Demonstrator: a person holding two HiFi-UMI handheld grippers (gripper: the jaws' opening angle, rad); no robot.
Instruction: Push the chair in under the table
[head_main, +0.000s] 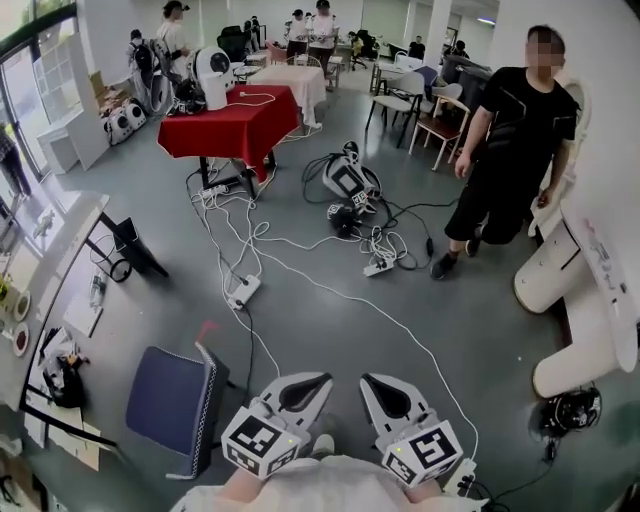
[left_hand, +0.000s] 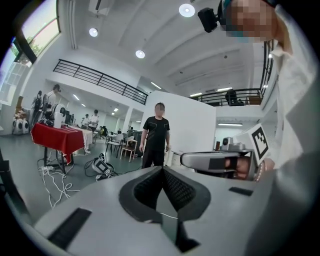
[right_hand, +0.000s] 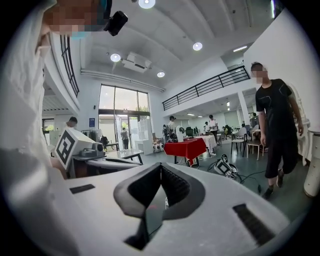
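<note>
The chair (head_main: 172, 398) has a dark blue seat and stands on the grey floor at the lower left, its back edge toward me. The white table (head_main: 62, 268) runs along the left edge, with papers and small items on it. My left gripper (head_main: 308, 384) and right gripper (head_main: 372, 384) are side by side at the bottom centre, to the right of the chair and apart from it. Both point forward over the floor. The left gripper (left_hand: 162, 171) is shut with nothing in it. The right gripper (right_hand: 161, 168) is shut and empty too.
White cables and a power strip (head_main: 243, 291) trail across the floor ahead. Farther off stand a red-cloth table (head_main: 232, 122) and a floor device (head_main: 350, 181). A person in black (head_main: 510, 150) stands at the right, next to white curved parts (head_main: 588, 335). More people stand at the back.
</note>
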